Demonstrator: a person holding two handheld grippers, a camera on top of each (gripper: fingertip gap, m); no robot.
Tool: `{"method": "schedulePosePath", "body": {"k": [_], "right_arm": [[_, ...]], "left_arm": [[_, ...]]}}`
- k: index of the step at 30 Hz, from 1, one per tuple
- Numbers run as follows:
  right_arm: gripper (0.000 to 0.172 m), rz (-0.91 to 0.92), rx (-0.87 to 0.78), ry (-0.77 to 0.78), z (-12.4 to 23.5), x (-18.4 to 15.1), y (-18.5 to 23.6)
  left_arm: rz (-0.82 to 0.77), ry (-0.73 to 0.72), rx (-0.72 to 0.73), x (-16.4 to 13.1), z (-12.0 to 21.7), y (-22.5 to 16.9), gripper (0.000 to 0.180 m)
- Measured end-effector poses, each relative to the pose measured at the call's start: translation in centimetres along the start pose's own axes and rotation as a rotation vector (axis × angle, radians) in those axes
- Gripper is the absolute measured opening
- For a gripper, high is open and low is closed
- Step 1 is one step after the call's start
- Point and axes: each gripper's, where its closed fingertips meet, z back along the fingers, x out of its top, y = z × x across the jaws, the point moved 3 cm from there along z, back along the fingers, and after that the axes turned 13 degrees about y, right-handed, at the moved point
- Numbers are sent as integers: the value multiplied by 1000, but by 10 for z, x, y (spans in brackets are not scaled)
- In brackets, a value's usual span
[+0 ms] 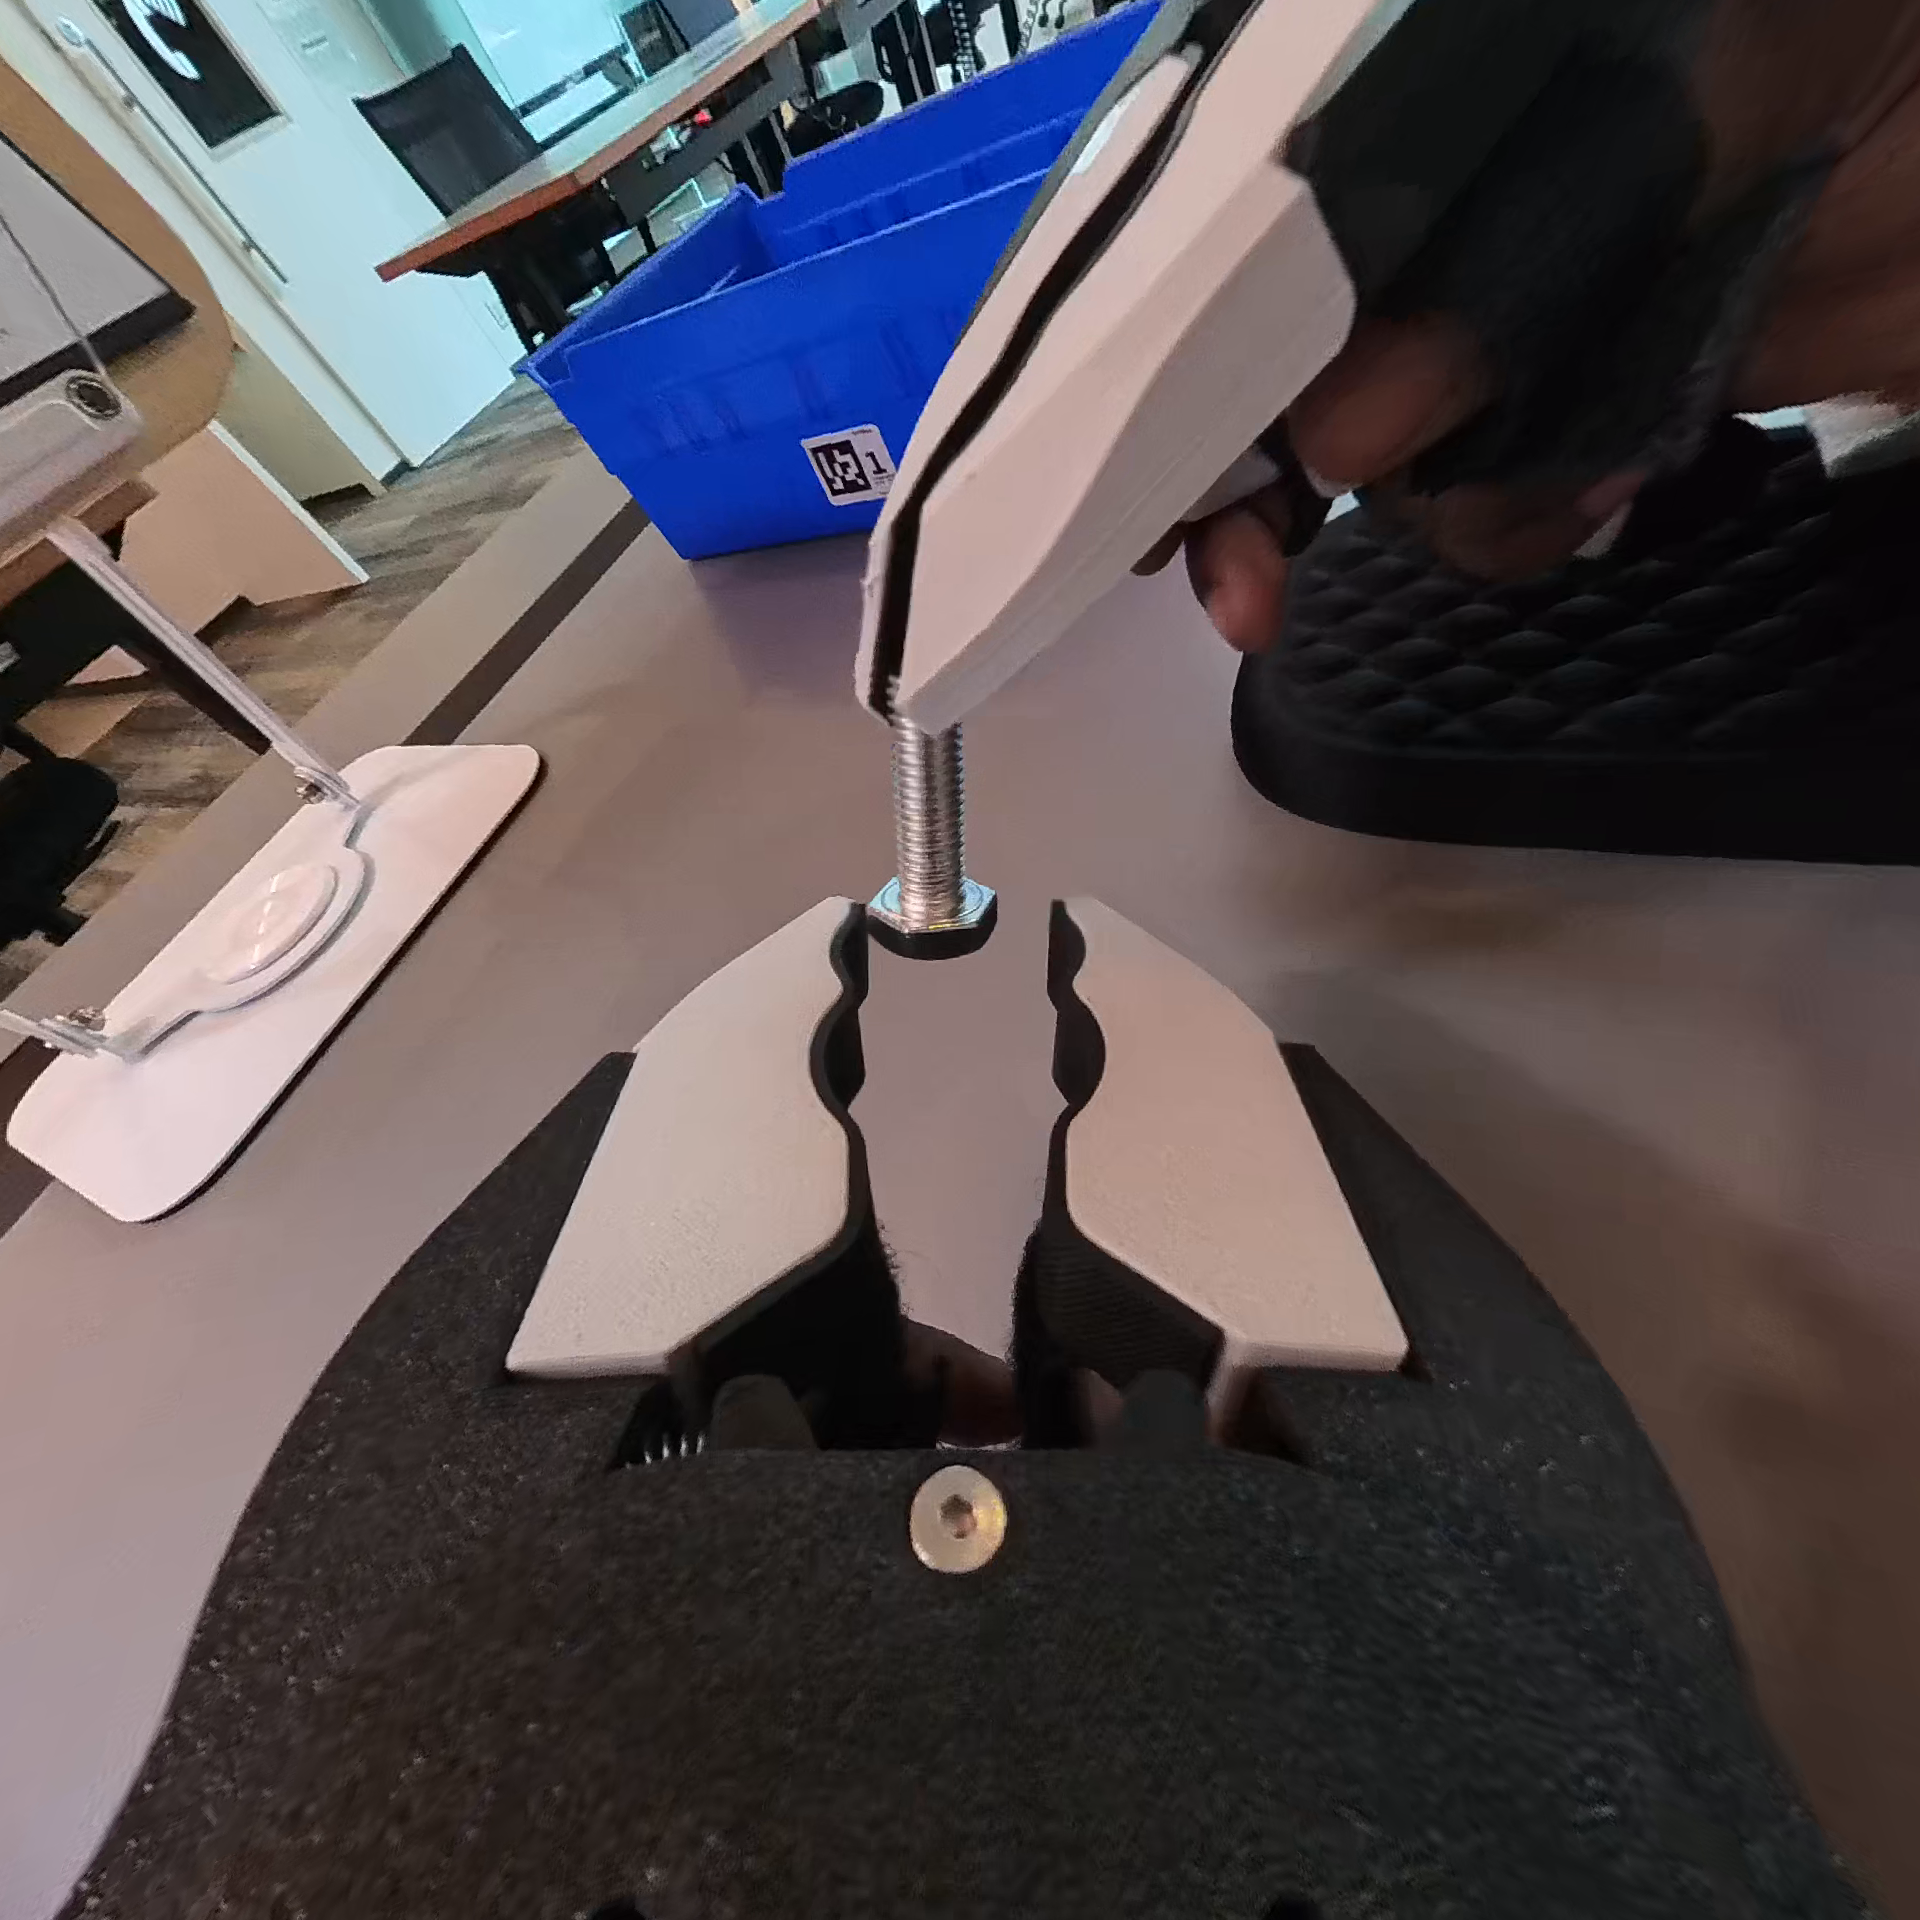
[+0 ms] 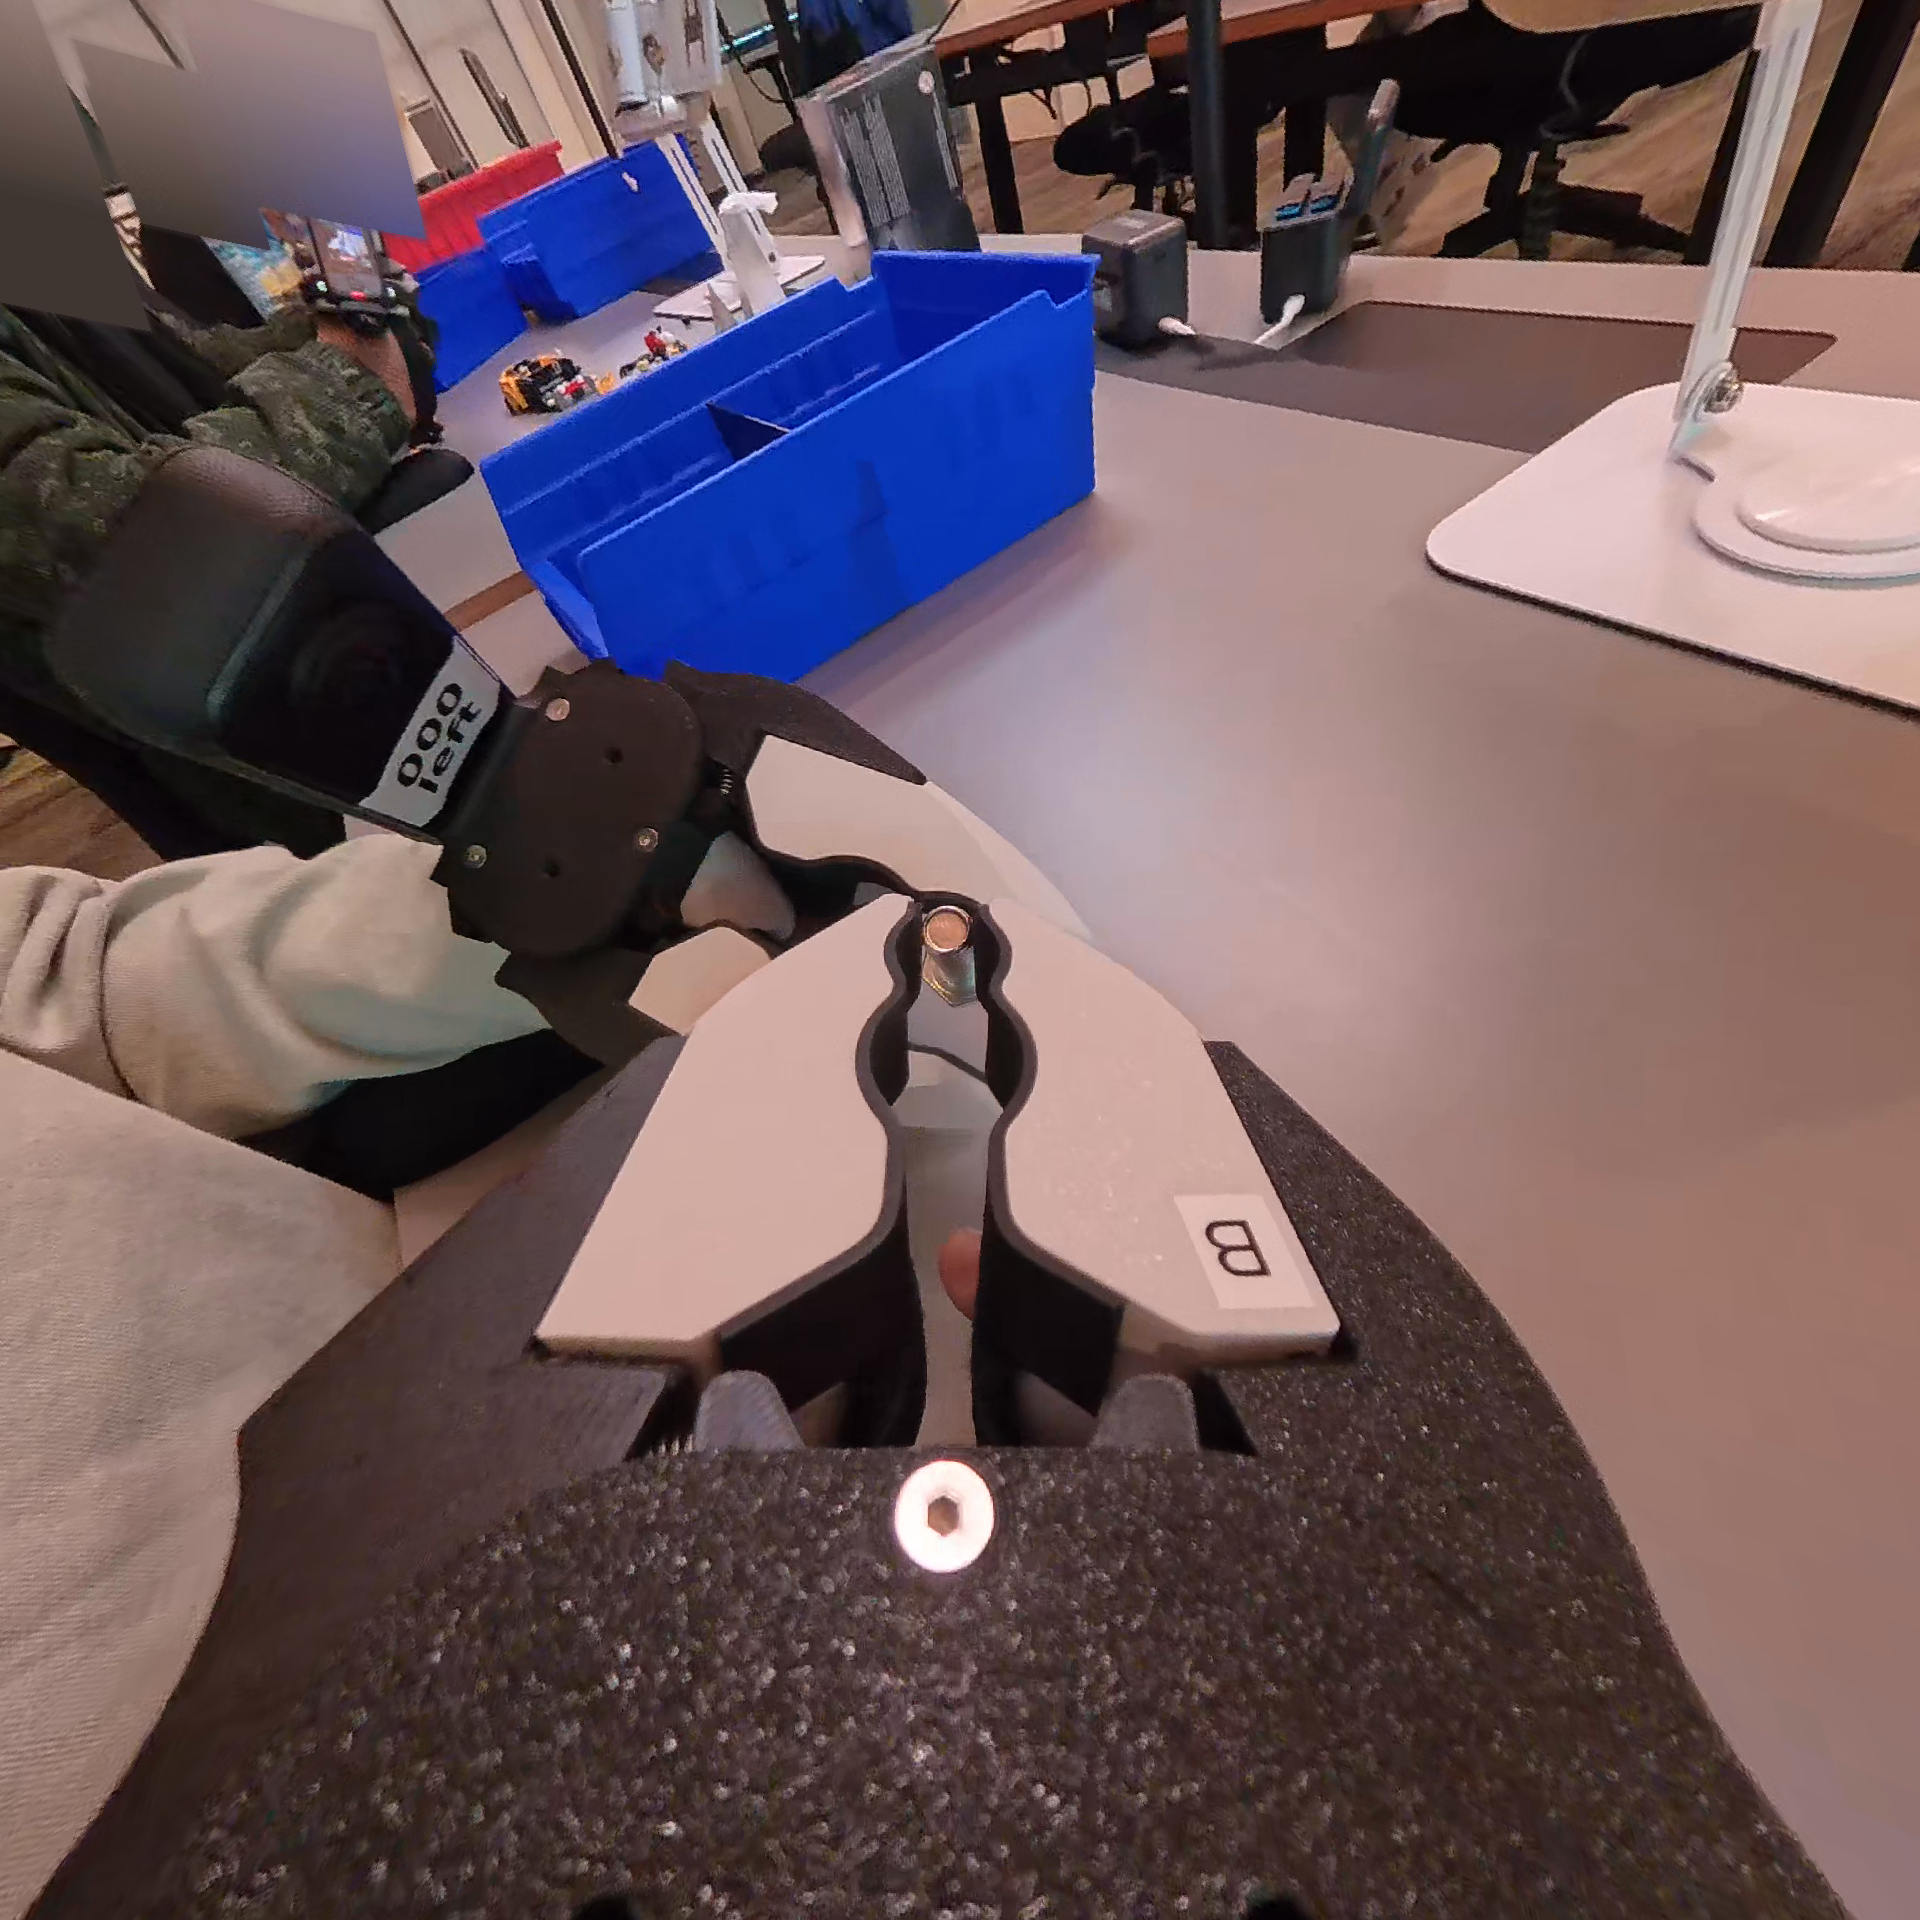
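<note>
Bolt (image 1: 928, 821) upright on table (image 1: 665, 665), head down, just ahead of left gripper (image 1: 956, 914) fingertips. Right gripper (image 1: 883, 696) above, clamped on bolt's upper end. Bin (image 1: 727, 416) behind bolt. Stand base (image 1: 208, 997) to left. Mat (image 1: 1558, 707) to right, behind right gripper.

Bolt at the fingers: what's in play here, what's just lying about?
In play:
- right gripper, fingers shut on the bolt's threaded end
- bolt head down, near the table
- left gripper, fingers open around the head

Lying about:
- blue bin
- white stand base
- black quilted pad
</note>
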Motion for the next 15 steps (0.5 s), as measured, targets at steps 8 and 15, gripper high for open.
{"method": "schedulePosePath", "body": {"k": [8, 15], "right_arm": [[8, 84, 0, -10, -3, 4, 7], [8, 229, 5, 33, 2, 3, 12]], "left_arm": [[-27, 13, 48, 0, 1, 1, 28], [19, -24, -10, 4, 4, 1, 23]]}}
